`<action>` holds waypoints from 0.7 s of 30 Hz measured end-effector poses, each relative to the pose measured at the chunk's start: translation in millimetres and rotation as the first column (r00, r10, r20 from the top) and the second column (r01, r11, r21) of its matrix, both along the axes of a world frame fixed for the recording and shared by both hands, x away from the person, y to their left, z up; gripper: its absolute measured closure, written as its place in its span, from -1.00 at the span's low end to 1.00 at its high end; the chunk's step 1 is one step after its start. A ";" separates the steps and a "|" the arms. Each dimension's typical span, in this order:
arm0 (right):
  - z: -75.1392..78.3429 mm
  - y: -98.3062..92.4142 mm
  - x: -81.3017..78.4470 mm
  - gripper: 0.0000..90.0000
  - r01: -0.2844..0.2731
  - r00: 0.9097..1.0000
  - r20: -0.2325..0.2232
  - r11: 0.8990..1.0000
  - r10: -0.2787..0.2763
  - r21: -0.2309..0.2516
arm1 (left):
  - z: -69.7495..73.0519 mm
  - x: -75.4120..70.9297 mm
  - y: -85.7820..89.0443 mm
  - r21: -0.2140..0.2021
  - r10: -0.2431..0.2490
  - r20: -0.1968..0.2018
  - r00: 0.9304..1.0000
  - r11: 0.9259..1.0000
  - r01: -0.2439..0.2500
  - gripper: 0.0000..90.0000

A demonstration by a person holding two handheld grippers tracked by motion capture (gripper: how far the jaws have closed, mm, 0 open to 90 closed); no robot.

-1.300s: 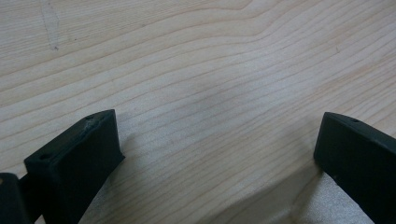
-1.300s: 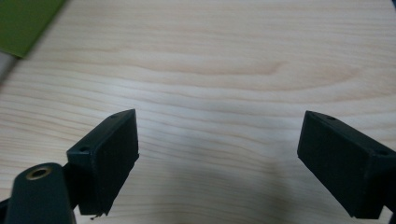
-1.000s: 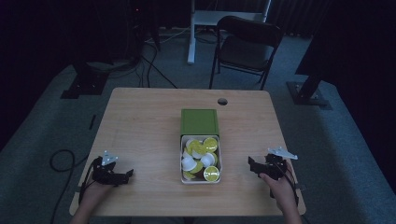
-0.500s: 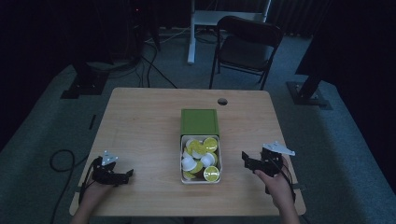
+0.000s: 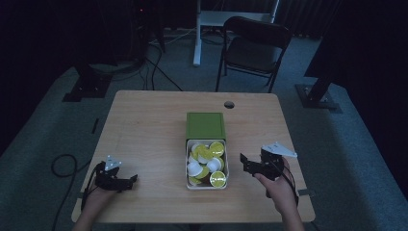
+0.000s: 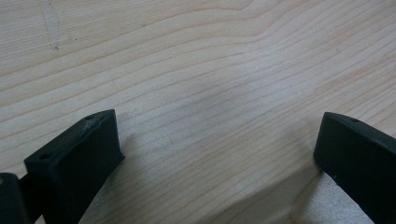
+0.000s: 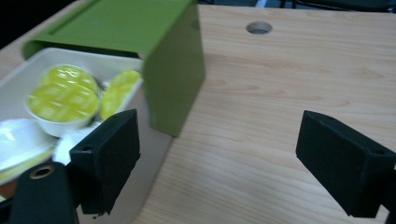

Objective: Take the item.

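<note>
Capsules (image 5: 207,163), yellow-lidded and white, lie heaped in a white tray (image 5: 226,166) that sits near the middle of the desk (image 5: 149,134), a little toward the person's edge. The tray is pulled partway out of a green sleeve (image 5: 205,126), whose far end points toward the small round hole (image 5: 229,104) near the desk's far edge.

As a judgement, the work has barely begun. The tray is open enough to reach the capsules, but none has been lifted out and none lies on the bare wood. Neither tool holds anything. What is left seems to be nearly everything: closing in on the tray, taking hold of it or of a capsule, and carrying on from there.

The right gripper (image 5: 252,165) hovers just beside the tray's right wall, jaws spread wide with nothing between them. In the right gripper view the tray's corner (image 7: 154,140) and the sleeve (image 7: 173,70) stand close ahead on the left, with one jaw already level with the tray wall. The left gripper (image 5: 126,180) rests near the desk's left front corner, well apart from the tray, its jaws likewise spread; the left gripper view shows bare wood grain (image 6: 210,93) between them.

Compared with a second ago, the right gripper has moved in from nearer the desk's right edge toward the tray, narrowing the gap steadily. The left gripper has stayed where it was, and the tray, sleeve and capsules have not shifted.
</note>
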State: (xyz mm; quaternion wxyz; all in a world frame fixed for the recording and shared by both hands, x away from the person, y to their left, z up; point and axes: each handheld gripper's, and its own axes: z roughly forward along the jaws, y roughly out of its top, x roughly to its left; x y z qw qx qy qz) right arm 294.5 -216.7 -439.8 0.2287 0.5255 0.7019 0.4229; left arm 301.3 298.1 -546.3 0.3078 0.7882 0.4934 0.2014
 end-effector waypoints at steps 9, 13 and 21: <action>9.5 25.8 -0.3 -0.71 -0.076 0.997 0.021 0.997 0.075 0.019 | 0.0 0.0 0.0 0.000 0.000 0.000 1.000 1.000 0.000 -0.99; 11.6 37.4 0.0 -0.71 -0.102 0.994 0.030 0.995 0.102 0.019 | 0.0 -0.1 -0.4 0.000 0.004 0.000 1.000 1.000 -0.004 -0.99; 14.0 59.1 -0.4 -0.71 -0.159 0.987 0.037 0.987 0.157 0.029 | 0.0 -0.2 -0.4 0.000 0.005 0.000 1.000 1.000 -0.005 -0.99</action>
